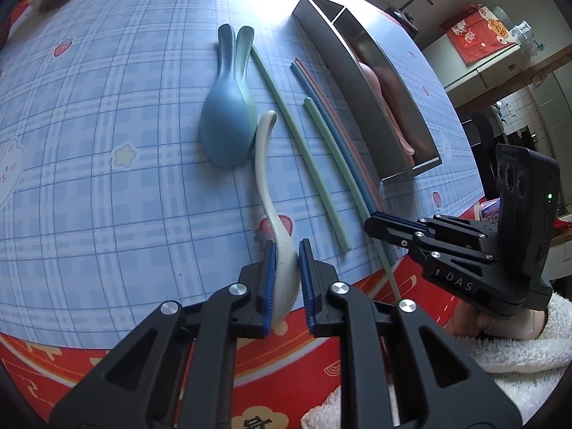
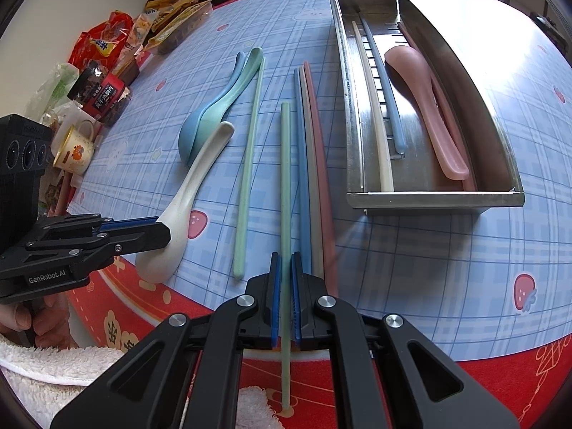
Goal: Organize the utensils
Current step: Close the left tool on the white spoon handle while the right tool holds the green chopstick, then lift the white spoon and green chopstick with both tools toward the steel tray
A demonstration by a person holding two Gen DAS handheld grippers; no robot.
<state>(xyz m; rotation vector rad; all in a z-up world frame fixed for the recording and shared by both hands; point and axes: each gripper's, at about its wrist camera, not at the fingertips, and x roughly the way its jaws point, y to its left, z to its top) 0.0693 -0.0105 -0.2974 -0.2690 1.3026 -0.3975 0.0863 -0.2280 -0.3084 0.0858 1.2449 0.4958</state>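
Observation:
My left gripper [image 1: 287, 250] is shut on the bowl end of a white spoon [image 1: 266, 164] that lies on the blue checked cloth; it also shows in the right wrist view [image 2: 186, 193]. My right gripper [image 2: 285, 261] is shut on a green chopstick [image 2: 285, 164] near the table's front edge; it shows in the left wrist view [image 1: 371, 225]. A blue spoon [image 1: 223, 121] and a green spoon [image 2: 228, 93] lie nested. A second green chopstick [image 2: 248, 157] and blue, grey and pink chopsticks [image 2: 309, 164] lie loose. A steel tray [image 2: 434, 200] holds a pink spoon [image 2: 422, 107], a white chopstick and a blue chopstick.
Snack bags [image 2: 107, 43], a dark jar [image 2: 103, 96] and a yellow-rimmed mug [image 2: 73, 150] crowd the far left of the table. A red patterned cloth [image 2: 464, 368] runs along the front edge. White towelling sleeves show at the bottom of both views.

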